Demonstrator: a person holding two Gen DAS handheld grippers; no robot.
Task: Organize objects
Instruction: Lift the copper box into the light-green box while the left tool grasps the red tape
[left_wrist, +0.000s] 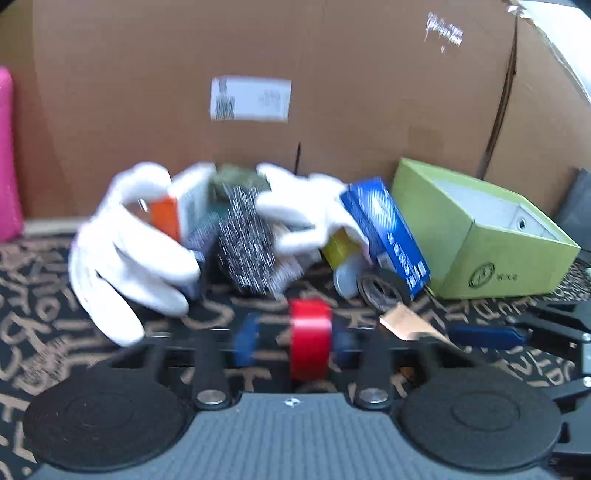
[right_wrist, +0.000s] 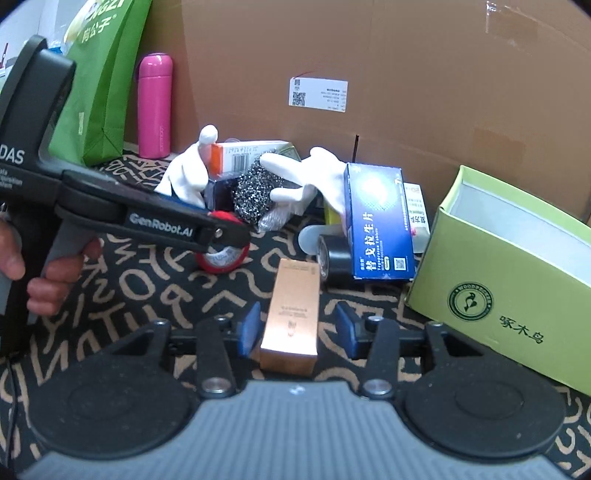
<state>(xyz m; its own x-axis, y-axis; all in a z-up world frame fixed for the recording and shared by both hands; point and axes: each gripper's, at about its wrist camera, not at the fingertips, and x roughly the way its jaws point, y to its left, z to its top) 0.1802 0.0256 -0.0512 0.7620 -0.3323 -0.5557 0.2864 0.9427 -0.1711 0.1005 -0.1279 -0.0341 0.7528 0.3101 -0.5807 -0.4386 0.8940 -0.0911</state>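
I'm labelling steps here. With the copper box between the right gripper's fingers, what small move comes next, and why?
Probably close the right gripper on the copper box: its jaws straddle the box with gaps on both sides, and the open green box sits nearby.

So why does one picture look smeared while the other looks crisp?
Left wrist view: motion blur smears the red tape roll, white gloves and the carton's label. Right wrist view: sharp, print on the blue box readable, though fisheye bends the edges.
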